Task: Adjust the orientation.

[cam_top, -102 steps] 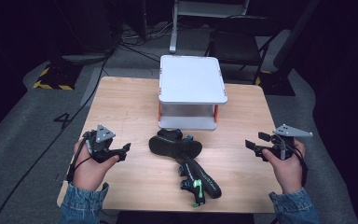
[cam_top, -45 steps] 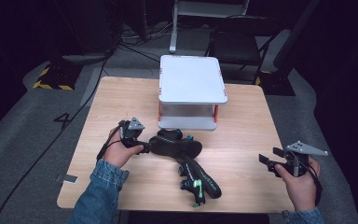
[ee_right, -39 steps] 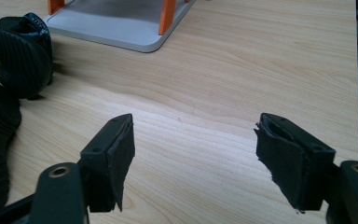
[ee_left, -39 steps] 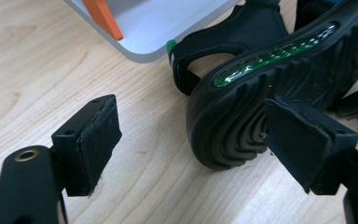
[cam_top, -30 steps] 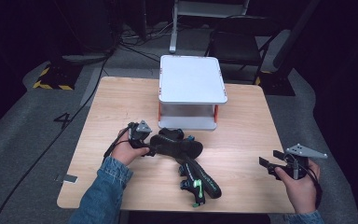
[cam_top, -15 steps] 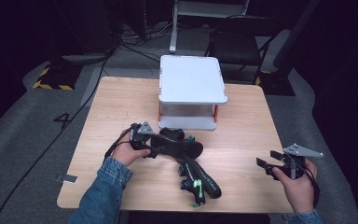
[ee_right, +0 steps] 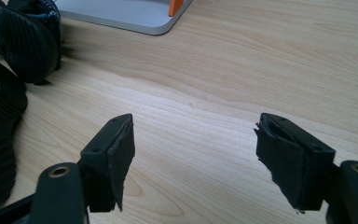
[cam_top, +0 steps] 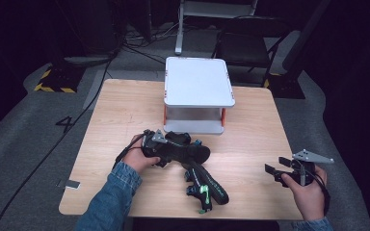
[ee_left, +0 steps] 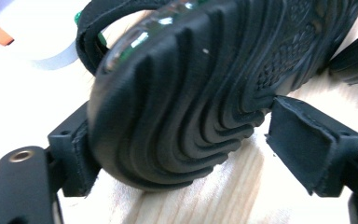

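Note:
Two black sandals lie at the table's front middle. One sandal [cam_top: 190, 153] lies across, its ribbed sole [ee_left: 182, 93] turned toward my left gripper [cam_top: 167, 150]. That gripper [ee_left: 191, 154] straddles the sandal's rounded end. Its left pad [ee_left: 81, 154] rests against the sole and its right pad [ee_left: 303, 140] stands just beside the edge, with a sliver of wood between them. The other sandal [cam_top: 208, 186], with green marks, lies closer to the front edge. My right gripper [cam_top: 277, 166] hovers open at the front right with bare wood between its pads [ee_right: 193, 154].
A white two-tier stand [cam_top: 197, 86] with orange posts stands at the back middle of the wooden table [cam_top: 125, 110]. Its base corner [ee_right: 135, 16] appears in the right gripper view. A dark chair [cam_top: 243, 48] and cables lie beyond the table.
My left hand has travelled right from the table's left side and brought its jaws around the sandal's end. The right hand drew back toward the front right corner and has since stayed put.

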